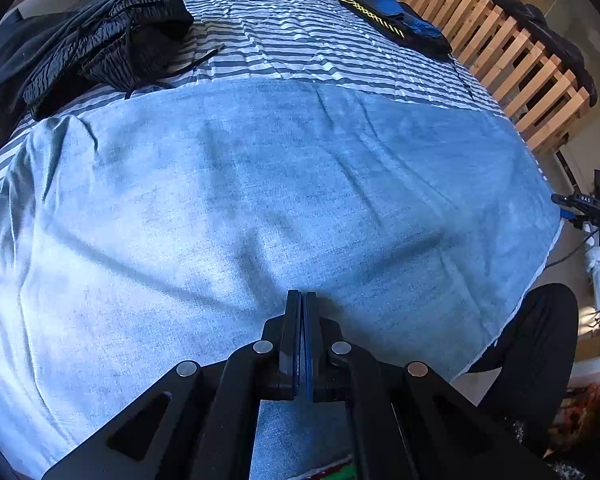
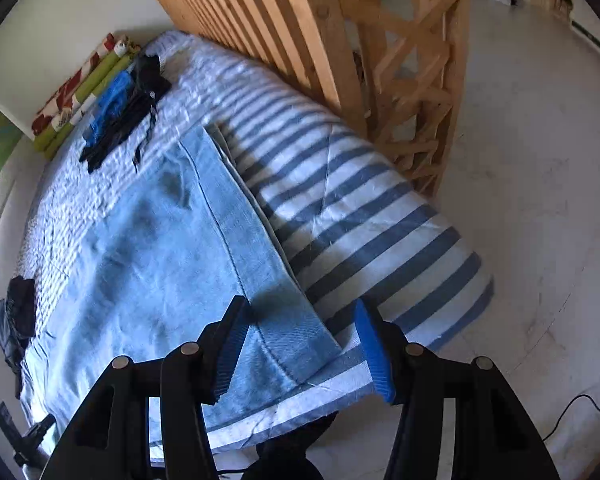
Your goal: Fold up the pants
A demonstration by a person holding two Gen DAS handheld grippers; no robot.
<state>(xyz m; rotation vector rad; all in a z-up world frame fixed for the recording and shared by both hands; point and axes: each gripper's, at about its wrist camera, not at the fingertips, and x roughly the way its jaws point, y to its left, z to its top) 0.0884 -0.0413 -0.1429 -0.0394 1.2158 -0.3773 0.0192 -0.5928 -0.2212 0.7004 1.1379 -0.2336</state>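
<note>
The pants (image 2: 172, 248), pale blue denim, lie spread flat on the bed (image 2: 380, 232), covering most of its near half, with the hem end toward the wooden slat frame (image 2: 284, 28). Denim like this is probably middling heavy, limp but thick at the seams, and not slippery, so a pinch on a doubled hem or side seam should hold better than one on a single layer.

The left claw (image 1: 302, 308) is pressed together with nothing between its jaws, hanging just over the middle of the pants. The right claw (image 2: 300, 344) stands spread, straddling the corner of the hem nearest the bed's edge, pads apart from the cloth.

Beyond the pants, the striped far half of the bed is mostly free, with dark clothes (image 1: 112, 36) near the far corner and a folded blue pile (image 1: 400, 20) beside the slat frame.
</note>
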